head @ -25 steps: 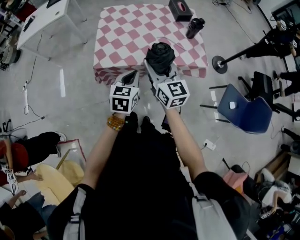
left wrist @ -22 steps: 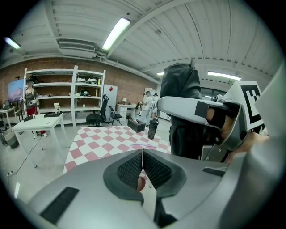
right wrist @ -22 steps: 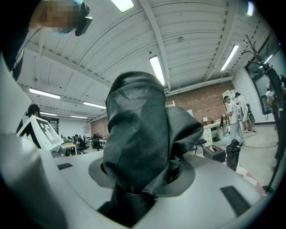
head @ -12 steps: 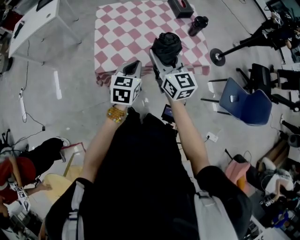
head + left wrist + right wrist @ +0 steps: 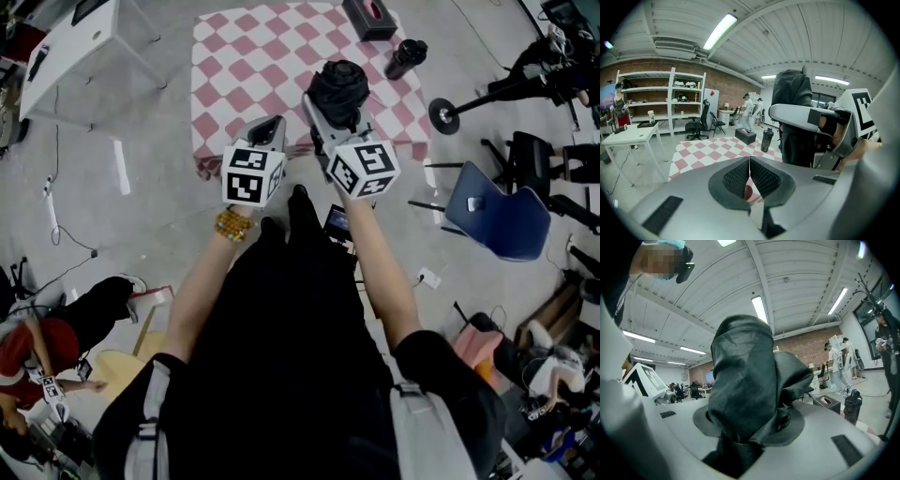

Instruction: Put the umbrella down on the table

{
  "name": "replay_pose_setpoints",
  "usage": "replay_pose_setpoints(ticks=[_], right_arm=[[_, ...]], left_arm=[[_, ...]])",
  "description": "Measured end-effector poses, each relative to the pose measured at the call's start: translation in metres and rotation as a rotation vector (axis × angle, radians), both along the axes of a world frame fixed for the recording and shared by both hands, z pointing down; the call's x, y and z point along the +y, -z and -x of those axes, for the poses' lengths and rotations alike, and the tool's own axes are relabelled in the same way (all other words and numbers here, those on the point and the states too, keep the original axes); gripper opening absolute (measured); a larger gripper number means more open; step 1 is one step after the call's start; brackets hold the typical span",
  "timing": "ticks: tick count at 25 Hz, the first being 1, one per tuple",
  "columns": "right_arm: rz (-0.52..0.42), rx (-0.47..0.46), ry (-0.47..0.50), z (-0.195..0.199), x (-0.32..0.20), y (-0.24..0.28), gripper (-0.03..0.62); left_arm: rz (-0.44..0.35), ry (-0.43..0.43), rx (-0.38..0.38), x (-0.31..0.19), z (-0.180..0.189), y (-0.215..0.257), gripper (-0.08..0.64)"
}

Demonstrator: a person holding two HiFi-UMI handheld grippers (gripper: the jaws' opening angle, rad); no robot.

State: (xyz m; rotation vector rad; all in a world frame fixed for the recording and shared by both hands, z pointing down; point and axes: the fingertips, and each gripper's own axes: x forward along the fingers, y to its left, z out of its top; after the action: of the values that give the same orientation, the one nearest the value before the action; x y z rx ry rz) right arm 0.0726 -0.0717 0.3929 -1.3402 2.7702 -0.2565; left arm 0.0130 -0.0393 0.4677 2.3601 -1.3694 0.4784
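Observation:
A folded black umbrella (image 5: 338, 90) stands upright in my right gripper (image 5: 330, 117), whose jaws are shut on it; in the right gripper view the umbrella (image 5: 750, 380) fills the middle. It hangs over the near edge of the table with the pink and white checked cloth (image 5: 253, 66). My left gripper (image 5: 269, 131) is beside it on the left, at the table's near edge, jaws shut with nothing between them (image 5: 749, 176). The left gripper view shows the umbrella (image 5: 793, 117) at the right and the checked table (image 5: 708, 152) ahead.
On the table's far right stand a black tissue box (image 5: 367, 19) and a black bottle (image 5: 406, 58). A blue chair (image 5: 497, 220) and a round stand base (image 5: 444, 114) are on the floor at right. A white table (image 5: 80, 42) is at far left. A person sits at lower left (image 5: 56, 328).
Both grippers and the umbrella have moved forward, closer to the checked table's near edge. The grip on the umbrella is unchanged.

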Motion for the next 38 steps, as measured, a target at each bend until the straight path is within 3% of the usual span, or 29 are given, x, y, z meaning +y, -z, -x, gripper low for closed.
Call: replay_pose_setpoints(ticks=[10, 17, 26, 32, 38], right_arm=[[0.028, -0.01, 0.082, -0.023, -0.091, -0.015, 0.193], [0.07, -0.013, 0.113, -0.024, -0.134, -0.029, 0.193], [0.119, -0.009, 0.096, 0.016, -0.175, -0.041, 0.192], [0.173, -0.018, 0.059, 0.037, -0.201, -0.047, 0.192], [0.225, -0.036, 0.063, 0.045, -0.231, -0.057, 0.192]], left_arm=[[0.027, 0.066, -0.022, -0.088, -0.029, -0.01, 0.015], [0.063, 0.12, -0.022, -0.119, -0.02, -0.024, 0.015], [0.074, 0.093, 0.004, -0.158, 0.02, -0.032, 0.015], [0.074, 0.034, 0.025, -0.181, 0.038, -0.033, 0.015], [0.105, 0.027, 0.024, -0.198, 0.044, -0.045, 0.015]])
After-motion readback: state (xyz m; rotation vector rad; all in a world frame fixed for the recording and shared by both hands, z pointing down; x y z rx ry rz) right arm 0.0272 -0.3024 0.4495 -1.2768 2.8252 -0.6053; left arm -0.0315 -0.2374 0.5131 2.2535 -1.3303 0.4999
